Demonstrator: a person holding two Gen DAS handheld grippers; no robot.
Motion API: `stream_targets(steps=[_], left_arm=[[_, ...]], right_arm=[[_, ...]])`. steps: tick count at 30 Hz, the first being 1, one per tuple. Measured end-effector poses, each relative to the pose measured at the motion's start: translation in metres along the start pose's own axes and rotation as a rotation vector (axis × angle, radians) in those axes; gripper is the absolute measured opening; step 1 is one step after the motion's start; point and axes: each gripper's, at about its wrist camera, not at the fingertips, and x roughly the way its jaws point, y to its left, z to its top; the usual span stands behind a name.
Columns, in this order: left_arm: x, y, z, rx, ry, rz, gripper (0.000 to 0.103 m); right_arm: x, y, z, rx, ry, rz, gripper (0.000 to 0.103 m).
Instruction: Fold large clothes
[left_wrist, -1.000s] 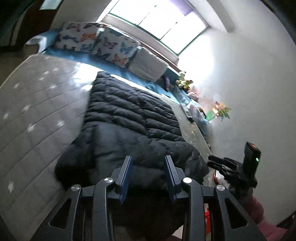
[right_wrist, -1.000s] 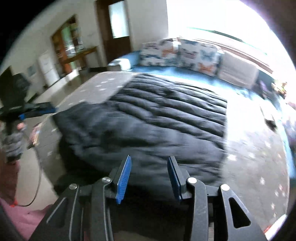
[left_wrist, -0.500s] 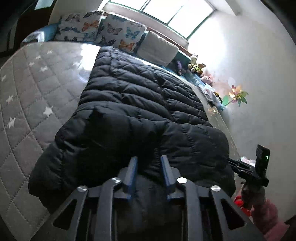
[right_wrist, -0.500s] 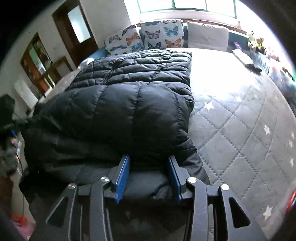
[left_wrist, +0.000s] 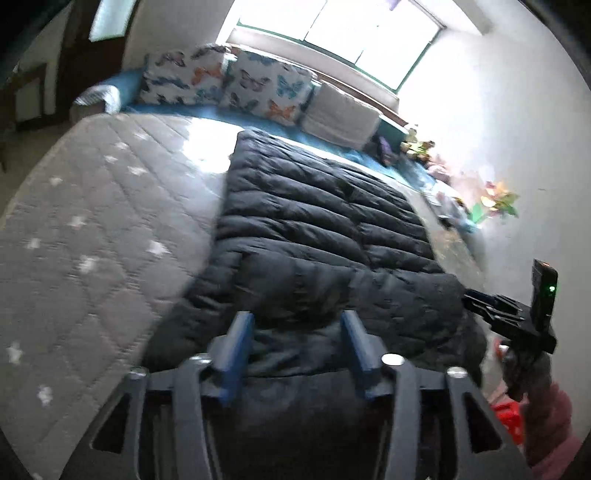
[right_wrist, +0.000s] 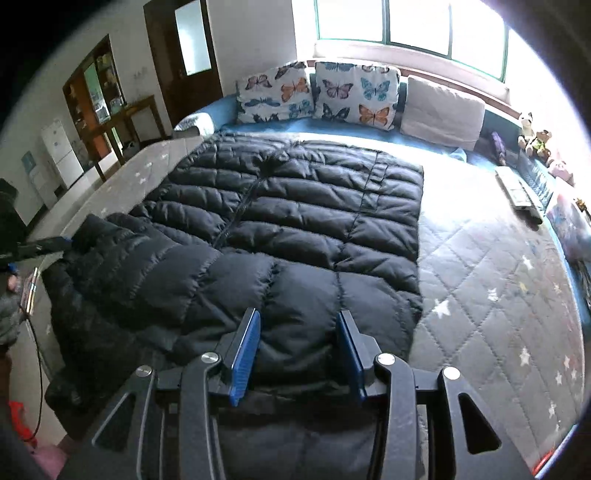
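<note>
While the puffy black quilted down coat (right_wrist: 288, 229) lay across the grey star-stitched mattress (right_wrist: 491, 280), near end doubled over, both grippers, left (left_wrist: 297, 334) and right (right_wrist: 297, 339), hovered spread and empty above that fold.

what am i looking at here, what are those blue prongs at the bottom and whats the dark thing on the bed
There is no robot here: a person holds a two-finger gripper in each hand, with a fisheye camera on each looking forward along its fingers. The blue prongs are those fingers. One picture comes from the left gripper, the other from the right gripper. The dark thing is a black puffer jacket spread on a grey quilted mattress, its near end doubled over. Both grippers are open and hold nothing. In the left view the right gripper shows at the edge. Butterfly pillows lean under the window.
</note>
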Motion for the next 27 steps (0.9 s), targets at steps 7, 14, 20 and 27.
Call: stream_targets(steps=[7,14,20,27], left_arm=[[0.018,0.013,0.007,-0.025,-0.012,-0.011,0.069],[0.024,-0.01,0.037,0.056,-0.092,-0.011,0.013],[0.043,-0.008,0.043,0.074,-0.043,0.05,0.013],[0.054,0.019,0.031,-0.023,0.005,-0.009,0.019]], right_arm=[[0.002,0.001,-0.007,-0.002,0.004,-0.006,0.047],[-0.003,0.001,-0.003,-0.008,0.004,-0.039,0.047],[0.014,-0.002,-0.006,-0.01,0.04,-0.085,0.053],[0.022,-0.005,-0.01,-0.01,0.068,-0.089,0.053]])
